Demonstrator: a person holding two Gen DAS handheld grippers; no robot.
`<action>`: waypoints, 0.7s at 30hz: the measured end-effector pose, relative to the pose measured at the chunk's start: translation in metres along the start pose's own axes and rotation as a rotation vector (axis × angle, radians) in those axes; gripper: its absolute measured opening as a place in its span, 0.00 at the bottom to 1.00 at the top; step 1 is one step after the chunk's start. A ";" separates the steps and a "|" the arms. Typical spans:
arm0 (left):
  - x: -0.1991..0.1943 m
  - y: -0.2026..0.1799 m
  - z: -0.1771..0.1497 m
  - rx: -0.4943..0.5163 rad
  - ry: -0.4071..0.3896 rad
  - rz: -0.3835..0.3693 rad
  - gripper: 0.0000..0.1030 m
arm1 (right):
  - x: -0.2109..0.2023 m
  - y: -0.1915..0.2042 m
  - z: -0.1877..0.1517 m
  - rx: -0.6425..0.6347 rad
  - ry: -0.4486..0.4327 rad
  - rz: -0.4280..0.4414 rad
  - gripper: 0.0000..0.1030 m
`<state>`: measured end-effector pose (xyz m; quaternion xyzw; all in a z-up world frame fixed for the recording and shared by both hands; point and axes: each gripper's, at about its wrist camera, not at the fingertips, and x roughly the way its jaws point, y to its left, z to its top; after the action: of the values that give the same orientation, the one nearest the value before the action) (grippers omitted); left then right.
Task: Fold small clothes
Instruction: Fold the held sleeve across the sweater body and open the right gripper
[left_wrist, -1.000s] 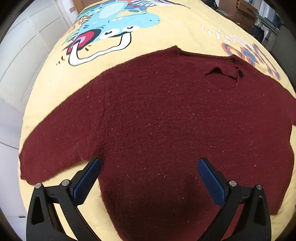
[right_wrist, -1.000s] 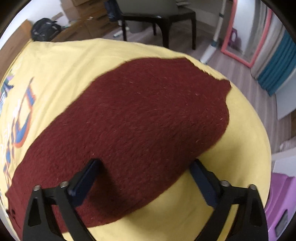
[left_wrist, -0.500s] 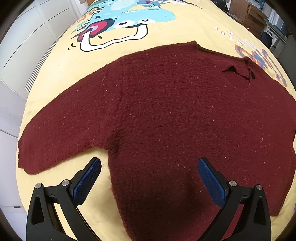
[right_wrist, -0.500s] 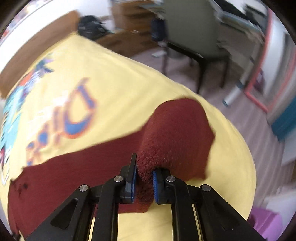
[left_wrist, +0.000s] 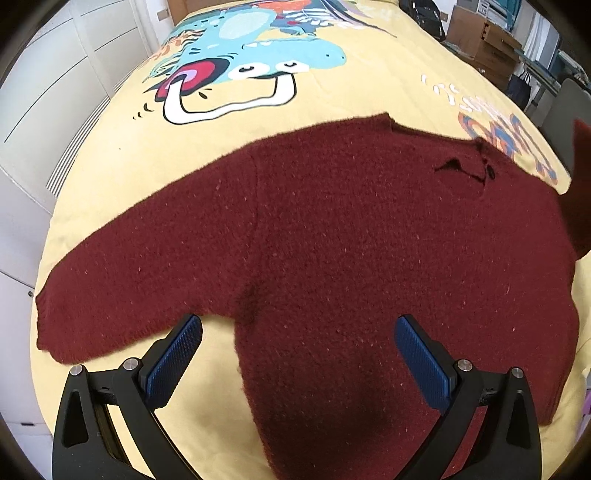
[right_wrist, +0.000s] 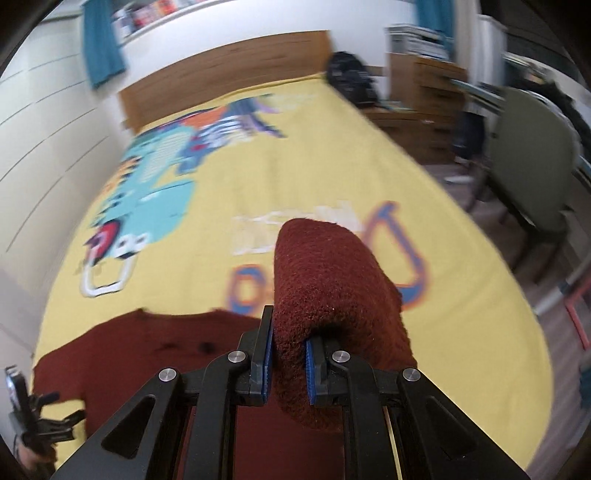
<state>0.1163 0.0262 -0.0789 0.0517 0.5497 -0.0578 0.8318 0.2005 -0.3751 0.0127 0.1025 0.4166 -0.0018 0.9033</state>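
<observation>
A dark red knitted sweater (left_wrist: 351, 236) lies spread flat on the yellow bedspread (left_wrist: 332, 96), neckline toward the far side, one sleeve (left_wrist: 122, 280) stretched out to the left. My left gripper (left_wrist: 295, 354) hovers open above the sweater's lower part, its blue pads well apart with nothing between them. In the right wrist view my right gripper (right_wrist: 288, 362) is shut on the other sleeve (right_wrist: 328, 280), which is lifted off the bed and bulges up over the jaws. The raised sleeve (left_wrist: 581, 192) shows at the right edge of the left wrist view.
The bedspread carries a big cartoon print (left_wrist: 251, 62). White cabinet doors (left_wrist: 55, 96) run along the left. A wooden headboard (right_wrist: 229, 70) stands at the far end, with a dark bag (right_wrist: 349, 79), a wooden dresser (right_wrist: 424, 85) and a chair (right_wrist: 532, 170) to the right.
My right gripper shut on the right sleeve and lifted it up, swinging toward the sweater's body. The left gripper stayed open and drew back slightly, so more of the left sleeve shows.
</observation>
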 end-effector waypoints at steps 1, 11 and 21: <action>0.000 0.003 0.002 -0.004 -0.004 -0.003 0.99 | 0.005 0.012 0.000 -0.015 0.008 0.016 0.13; 0.007 0.020 0.005 -0.019 0.001 0.012 0.99 | 0.103 0.109 -0.069 -0.147 0.276 0.084 0.14; 0.018 0.027 -0.003 -0.030 0.043 0.005 0.99 | 0.159 0.128 -0.133 -0.231 0.438 0.036 0.35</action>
<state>0.1247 0.0524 -0.0965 0.0418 0.5682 -0.0463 0.8205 0.2151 -0.2114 -0.1675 0.0037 0.5978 0.0842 0.7972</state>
